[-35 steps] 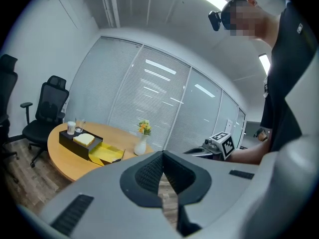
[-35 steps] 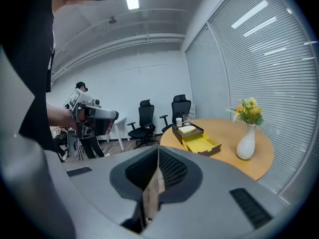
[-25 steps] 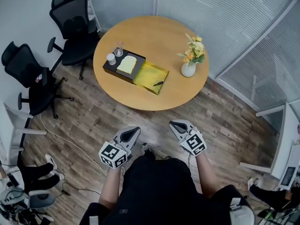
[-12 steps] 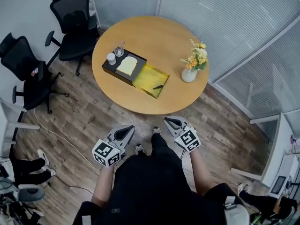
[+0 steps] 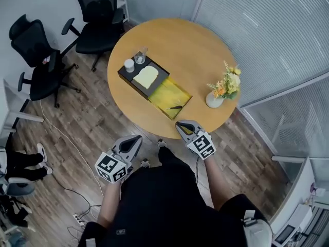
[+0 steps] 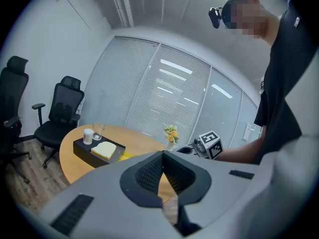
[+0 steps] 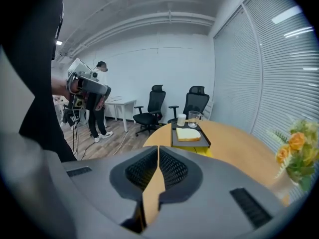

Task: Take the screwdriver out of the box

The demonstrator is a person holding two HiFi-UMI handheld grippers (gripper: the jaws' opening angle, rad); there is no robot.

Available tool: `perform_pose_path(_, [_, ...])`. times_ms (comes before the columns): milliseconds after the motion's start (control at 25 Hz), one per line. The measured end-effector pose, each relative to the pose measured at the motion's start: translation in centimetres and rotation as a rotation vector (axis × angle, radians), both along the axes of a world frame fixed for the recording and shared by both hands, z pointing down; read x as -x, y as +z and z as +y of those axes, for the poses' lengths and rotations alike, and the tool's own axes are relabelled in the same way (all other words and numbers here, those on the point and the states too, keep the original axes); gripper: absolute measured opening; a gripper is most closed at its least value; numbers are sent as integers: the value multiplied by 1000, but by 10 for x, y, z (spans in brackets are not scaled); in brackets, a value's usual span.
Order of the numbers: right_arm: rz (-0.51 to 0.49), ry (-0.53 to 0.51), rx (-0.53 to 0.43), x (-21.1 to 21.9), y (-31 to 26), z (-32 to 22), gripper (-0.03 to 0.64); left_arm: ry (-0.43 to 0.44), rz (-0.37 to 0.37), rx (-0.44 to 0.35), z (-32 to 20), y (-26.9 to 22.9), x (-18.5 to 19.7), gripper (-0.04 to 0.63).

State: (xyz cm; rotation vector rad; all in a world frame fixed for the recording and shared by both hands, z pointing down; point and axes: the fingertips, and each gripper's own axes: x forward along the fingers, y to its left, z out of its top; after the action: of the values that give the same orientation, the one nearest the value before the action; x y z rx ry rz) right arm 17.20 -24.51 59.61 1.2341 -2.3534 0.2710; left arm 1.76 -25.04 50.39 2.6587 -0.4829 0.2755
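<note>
Left claw (image 5: pixel 134 139), jaws pressed together with nothing between them, hangs over the wooden floor (image 5: pixel 92 122), short of the round surface (image 5: pixel 180 40); right claw (image 5: pixel 181 125), jaws likewise closed and empty, sits over the near rim of the surface, near the open yellow box (image 5: pixel 164 89); the screwdriver (image 5: pixel 176 107), dark and slender, lies inside the box towards its near end, apart from both claws; a black tray (image 5: pixel 125 75) adjoins the far end of the box and carries a pale slab (image 5: pixel 146 76); a white cup (image 5: pixel 129 65) and a clear glass (image 5: pixel 140 57) stand at the tray's far edge; a vase of flowers (image 5: pixel 220 94) stands on the surface to the right of the box; two black chairs (image 5: pixel 97 19) stand beyond the surface.
</note>
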Motion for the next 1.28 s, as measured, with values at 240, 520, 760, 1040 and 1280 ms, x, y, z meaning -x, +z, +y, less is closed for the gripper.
perform_pose_path(240, [-7, -84, 65, -25, 31, -27, 9, -82, -33, 7, -15, 2, -28, 6])
perform_pose_path(520, [48, -238, 137, -42, 78, -51, 9, -199, -84, 26, -22, 14, -42, 6])
perform_pose_path(760, [46, -333, 241, -49, 122, -61, 11, -231, -156, 26, -20, 27, -61, 6])
perform_pose_path(1040, [111, -406, 264, -50, 139, -72, 11, -218, -177, 25, -29, 25, -79, 6])
perform_pose_path(1280, [259, -501, 265, -45, 148, -83, 12, -178, -181, 23, -37, 24, -94, 6])
